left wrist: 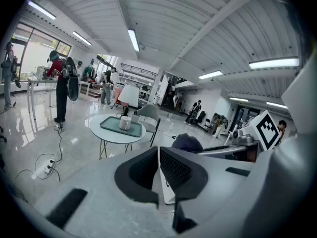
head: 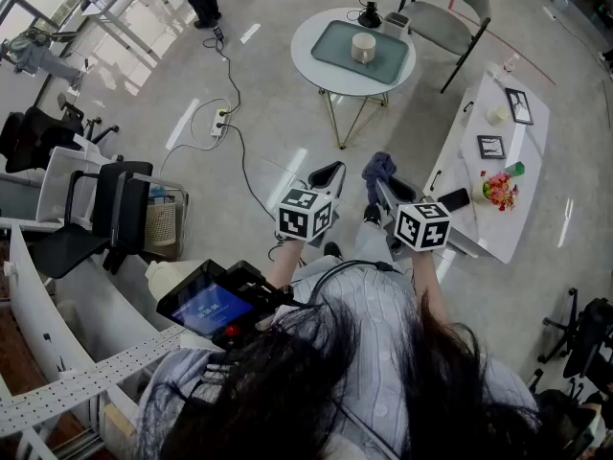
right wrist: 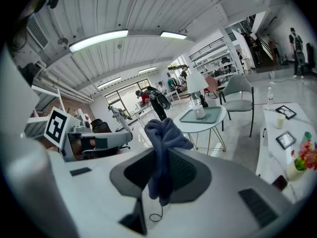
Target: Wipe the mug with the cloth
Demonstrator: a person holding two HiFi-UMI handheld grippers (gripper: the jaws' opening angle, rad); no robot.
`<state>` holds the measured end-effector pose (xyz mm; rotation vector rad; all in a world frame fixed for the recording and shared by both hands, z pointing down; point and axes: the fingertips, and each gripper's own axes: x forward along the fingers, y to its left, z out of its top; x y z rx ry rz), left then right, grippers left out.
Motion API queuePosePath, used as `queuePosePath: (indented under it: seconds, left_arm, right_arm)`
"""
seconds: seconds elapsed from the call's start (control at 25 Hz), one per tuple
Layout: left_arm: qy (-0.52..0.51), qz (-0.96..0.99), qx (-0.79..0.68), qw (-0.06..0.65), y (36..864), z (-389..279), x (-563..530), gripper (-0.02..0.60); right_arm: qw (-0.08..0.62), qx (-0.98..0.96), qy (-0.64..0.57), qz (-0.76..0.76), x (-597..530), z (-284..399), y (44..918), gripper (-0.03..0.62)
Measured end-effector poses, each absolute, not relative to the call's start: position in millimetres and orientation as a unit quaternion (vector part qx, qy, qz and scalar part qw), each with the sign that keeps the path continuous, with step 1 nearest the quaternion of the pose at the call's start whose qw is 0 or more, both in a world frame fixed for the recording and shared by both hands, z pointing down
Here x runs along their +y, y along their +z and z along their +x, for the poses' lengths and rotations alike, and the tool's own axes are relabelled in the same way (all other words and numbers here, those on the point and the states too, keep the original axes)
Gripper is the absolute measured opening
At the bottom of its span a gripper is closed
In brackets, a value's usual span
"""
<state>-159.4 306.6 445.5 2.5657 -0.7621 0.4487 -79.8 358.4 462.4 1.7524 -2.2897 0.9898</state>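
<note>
Long dark hair (head: pixel 383 391) is seen closest. Past it, the right tool (right wrist: pixel 161 180) is clamped on the blue cloth (right wrist: pixel 166 138), and the left tool (left wrist: pixel 159 162) is pressed together on nothing. The mug (head: pixel 363 47) is set upright on the round worktop (head: pixel 316 70), straight ahead, well apart from both.
</note>
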Motion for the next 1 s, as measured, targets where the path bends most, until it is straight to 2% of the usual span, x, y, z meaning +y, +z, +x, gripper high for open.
queuePosePath:
  seconds: [1.0]
  left_arm:
    - [0.192,0.910,-0.289,0.227,465.9,-94.5,219.3,0.017]
  right_arm:
    - [0.036,-0.757,0.339,0.558,261.2,-12.0,465.6,0.092]
